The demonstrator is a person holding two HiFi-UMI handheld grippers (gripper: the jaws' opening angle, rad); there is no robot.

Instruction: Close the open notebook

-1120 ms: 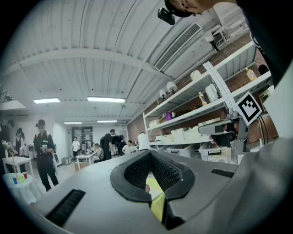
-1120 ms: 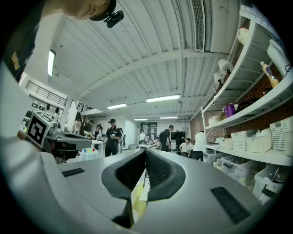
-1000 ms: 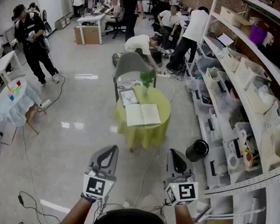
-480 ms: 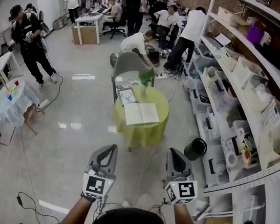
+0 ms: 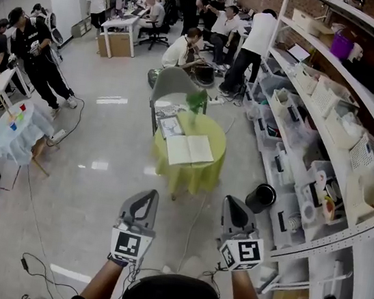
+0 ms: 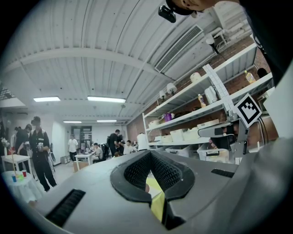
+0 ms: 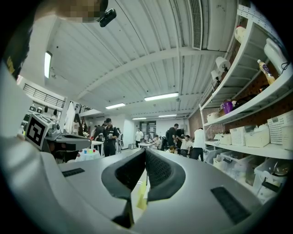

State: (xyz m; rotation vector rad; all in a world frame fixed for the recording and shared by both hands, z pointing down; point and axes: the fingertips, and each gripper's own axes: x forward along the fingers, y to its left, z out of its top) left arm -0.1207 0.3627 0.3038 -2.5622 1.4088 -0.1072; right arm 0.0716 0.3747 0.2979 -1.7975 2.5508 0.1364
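The open notebook [image 5: 189, 150] lies flat, white pages up, on a small round table [image 5: 200, 176] with a yellow-green cloth, some way ahead of me. Both grippers are held level and point toward it, well short of the table. My left gripper [image 5: 147, 195] is shut with nothing in it, and so is my right gripper [image 5: 230, 201]. In the left gripper view the jaws [image 6: 150, 153] meet at the tip, with a sliver of yellow cloth [image 6: 158, 203] showing below. The right gripper view shows its tips [image 7: 144, 151] pressed together the same way.
A small plant [image 5: 195, 102] and a second booklet [image 5: 171, 128] share the table, with a grey chair [image 5: 175, 84] behind. Long shelves [image 5: 327, 137] run along the right, with a black bin [image 5: 261, 199] at their foot. A white-clothed table [image 5: 18, 130] stands left. People stand farther back. Cables [image 5: 36, 266] lie on the floor.
Both grippers have stayed where they were, shut. Only the people at the left and back of the room have shifted a little.
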